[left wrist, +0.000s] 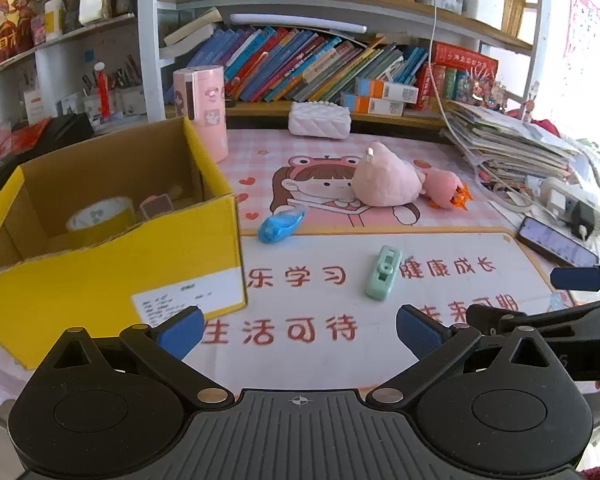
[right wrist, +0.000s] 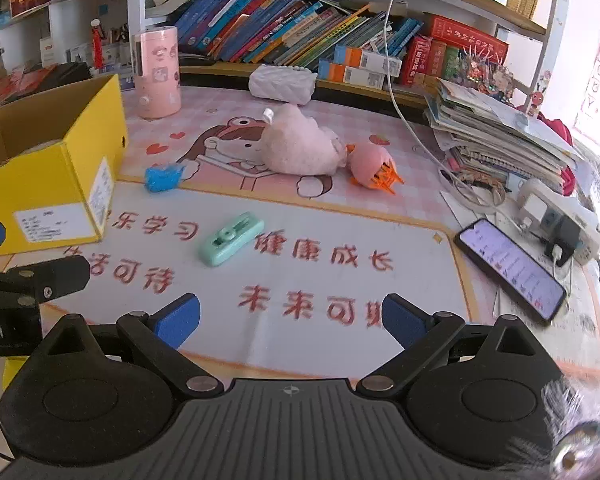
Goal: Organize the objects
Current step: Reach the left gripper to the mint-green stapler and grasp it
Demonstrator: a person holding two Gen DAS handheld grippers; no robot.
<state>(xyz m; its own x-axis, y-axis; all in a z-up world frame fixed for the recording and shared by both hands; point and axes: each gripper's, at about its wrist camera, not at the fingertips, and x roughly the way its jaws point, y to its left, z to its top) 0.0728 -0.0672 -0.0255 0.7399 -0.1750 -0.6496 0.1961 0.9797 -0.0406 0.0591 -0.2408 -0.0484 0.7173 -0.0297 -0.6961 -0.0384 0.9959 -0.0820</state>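
Note:
A yellow cardboard box (left wrist: 112, 268) stands open at the left and shows in the right wrist view (right wrist: 52, 168) too. Inside lie a tape roll (left wrist: 100, 216) and a small brown item (left wrist: 156, 205). On the desk mat lie a mint green correction tape (left wrist: 383, 273) (right wrist: 232, 243), a blue crumpled item (left wrist: 280, 227) (right wrist: 164, 177), a pink plush toy (left wrist: 386, 178) (right wrist: 300, 147) and a pink egg toy with orange spikes (left wrist: 446, 189) (right wrist: 374, 168). My left gripper (left wrist: 300, 330) and right gripper (right wrist: 291, 320) are open and empty above the mat's front, short of the correction tape.
A pink cylinder container (left wrist: 202, 112) and a white quilted pouch (left wrist: 319, 119) stand at the back. A paper stack (left wrist: 512, 144), a power strip (right wrist: 556, 216) and a lit phone (right wrist: 512, 268) lie at the right. Bookshelves (left wrist: 320, 64) rise behind.

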